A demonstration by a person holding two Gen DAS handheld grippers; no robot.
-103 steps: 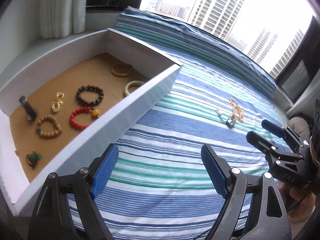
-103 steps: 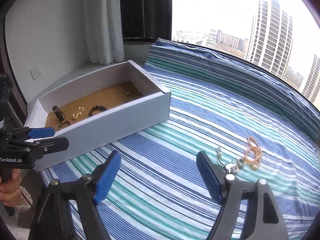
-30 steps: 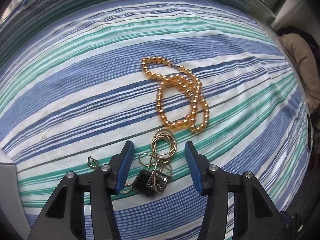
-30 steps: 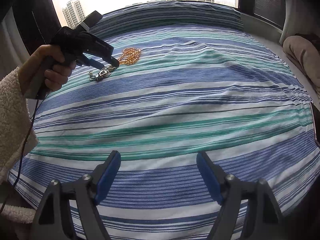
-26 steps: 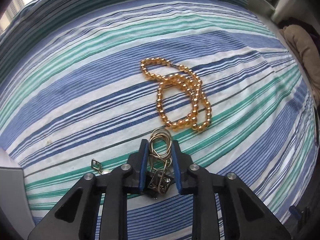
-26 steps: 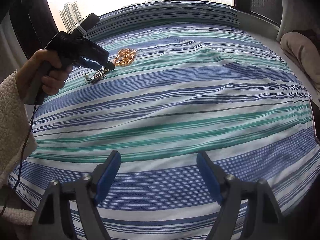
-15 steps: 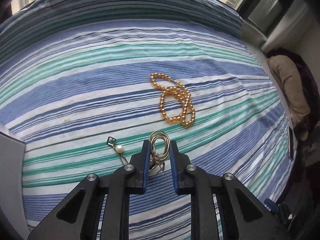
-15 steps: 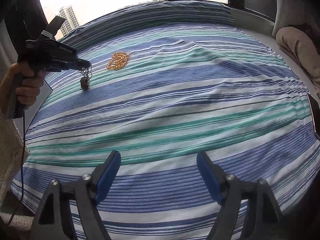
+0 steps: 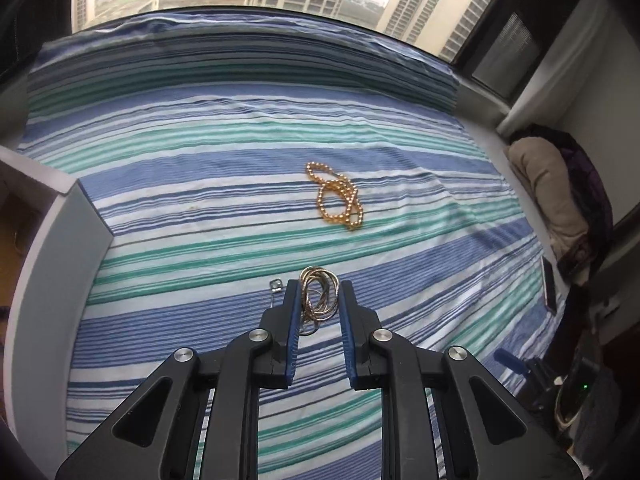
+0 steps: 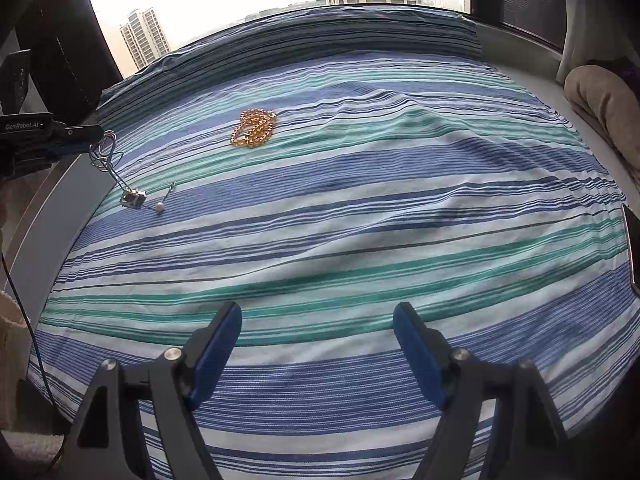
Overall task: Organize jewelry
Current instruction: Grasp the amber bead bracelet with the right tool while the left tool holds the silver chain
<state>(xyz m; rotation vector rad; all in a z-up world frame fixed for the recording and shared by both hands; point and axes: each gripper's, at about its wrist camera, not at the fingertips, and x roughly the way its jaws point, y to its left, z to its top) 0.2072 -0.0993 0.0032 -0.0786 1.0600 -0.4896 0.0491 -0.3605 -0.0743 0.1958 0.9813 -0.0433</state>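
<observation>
My left gripper is shut on a coiled gold chain necklace and holds it above the striped bedspread. In the right wrist view the left gripper shows at the far left with the chain hanging from it; its square pendant dangles just over the cloth. A small pearl earring lies beside it. A gold bead necklace lies in a heap further out, also in the right wrist view. My right gripper is open and empty, low over the bed.
The white jewelry box's wall stands at the left, close to the left gripper. A beige cushion and dark clothes lie at the right by the window. A dark phone lies at the bed's right edge.
My left gripper closed on the gold chain, lifted it off the bedspread and moved left toward the box. The right gripper stayed open and nearly still.
</observation>
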